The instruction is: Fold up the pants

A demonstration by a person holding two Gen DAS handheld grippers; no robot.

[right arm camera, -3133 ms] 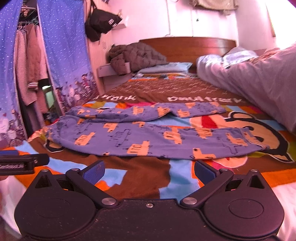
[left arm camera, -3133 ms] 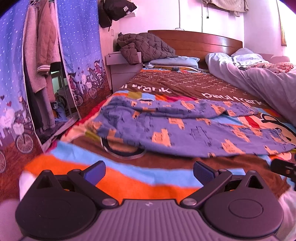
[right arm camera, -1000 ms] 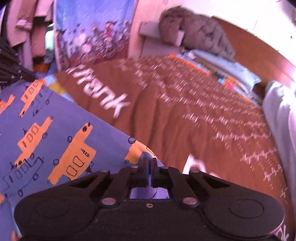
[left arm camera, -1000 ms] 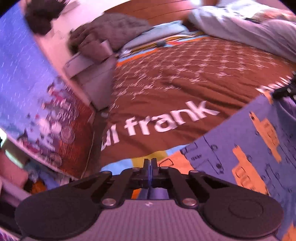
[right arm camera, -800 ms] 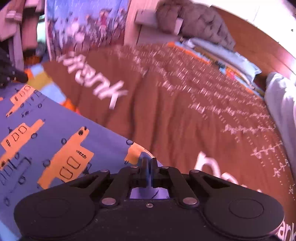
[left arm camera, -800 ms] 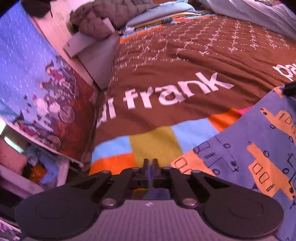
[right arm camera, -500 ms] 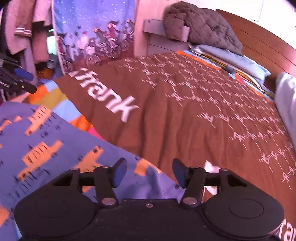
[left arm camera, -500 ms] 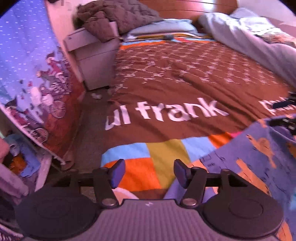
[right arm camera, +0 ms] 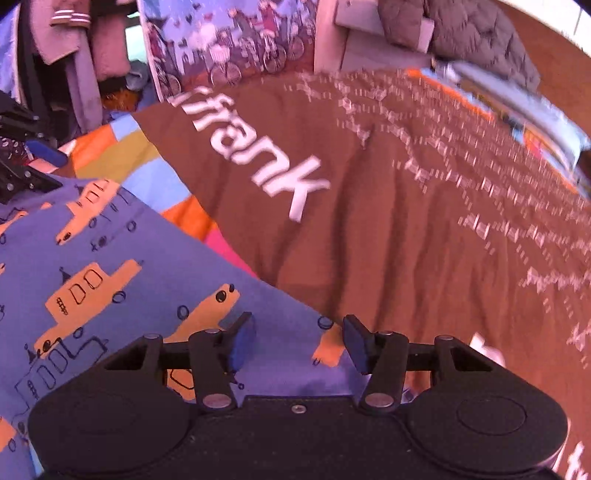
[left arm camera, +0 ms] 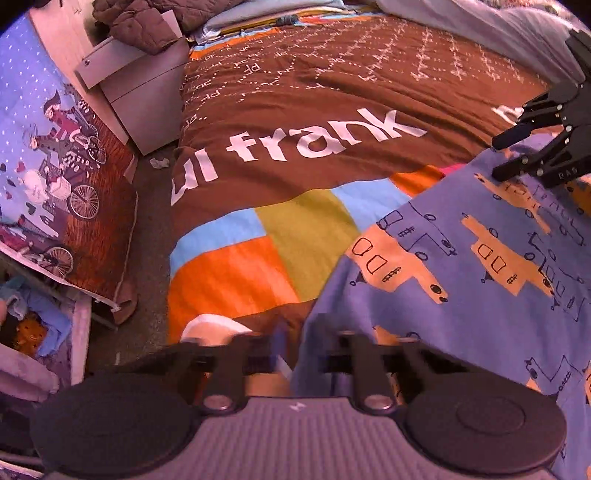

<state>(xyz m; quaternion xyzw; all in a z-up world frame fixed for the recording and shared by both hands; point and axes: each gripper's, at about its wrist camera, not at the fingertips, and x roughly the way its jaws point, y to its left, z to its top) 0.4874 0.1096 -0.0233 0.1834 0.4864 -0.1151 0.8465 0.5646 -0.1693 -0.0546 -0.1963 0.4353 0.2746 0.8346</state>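
The pants (left arm camera: 480,280), blue-violet with an orange vehicle print, lie flat on the bedspread (left arm camera: 295,110) at the near end of the bed; their edge runs diagonally across both views.

Left gripper (left arm camera: 310,350): jaws spread, nothing between them. Its fingers are motion-blurred in the left wrist view. It sits over the edge of the pants, one finger above the fabric, the other above the orange and brown part of the bedspread. Contact with the cloth cannot be determined.

Right gripper (right arm camera: 297,341): jaws spread, blue pads (right arm camera: 242,341) visible, nothing held. It sits above the pants' edge, with blue fabric showing between and below the fingers. In the left wrist view it appears at the right margin, over the far edge of the pants.

The bedspread is brown with white lettering reading "frank" and blocks of orange, olive and light blue. A grey nightstand (left arm camera: 144,96) stands beside the bed, with a quilted brown jacket (left arm camera: 144,22) on top. A curtain (left arm camera: 44,155) printed with bicycles hangs at the left, and clothes (right arm camera: 74,44) hang beyond it in the right wrist view.
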